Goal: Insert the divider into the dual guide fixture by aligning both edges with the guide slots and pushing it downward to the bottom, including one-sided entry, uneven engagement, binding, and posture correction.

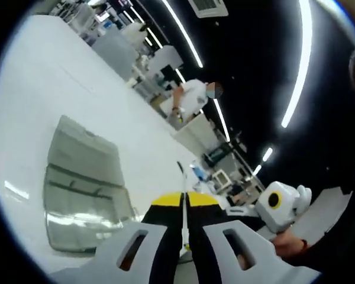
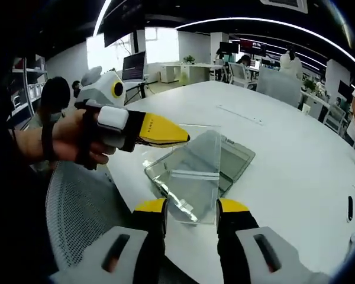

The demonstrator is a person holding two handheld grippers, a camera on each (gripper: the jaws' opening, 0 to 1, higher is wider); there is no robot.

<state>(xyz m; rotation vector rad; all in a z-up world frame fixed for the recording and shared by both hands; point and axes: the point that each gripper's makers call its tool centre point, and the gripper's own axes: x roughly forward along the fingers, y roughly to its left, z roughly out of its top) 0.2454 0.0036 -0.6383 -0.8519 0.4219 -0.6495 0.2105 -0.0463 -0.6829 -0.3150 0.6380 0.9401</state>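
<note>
The divider (image 2: 192, 171) is a clear thin sheet held in the air above the table's near edge. My left gripper (image 2: 180, 139) is shut on its upper left edge, with a hand around its body. In the left gripper view the divider (image 1: 182, 195) stands edge-on as a thin pale line between the closed yellow tips of my left gripper (image 1: 184, 200). The clear guide fixture (image 2: 239, 157) lies flat on the white table behind the sheet; in the left gripper view the fixture (image 1: 83, 189) is at the left. My right gripper (image 2: 192, 206) is open, its yellow tips flanking the sheet's lower edge in view.
A white round table (image 2: 284, 124) carries the fixture. A grey mesh chair (image 2: 77, 219) stands at its near left edge. A small dark object (image 2: 349, 208) lies at the table's right. My right gripper (image 1: 275, 207) shows at the right, held by a hand. A person (image 1: 192, 94) stands far back.
</note>
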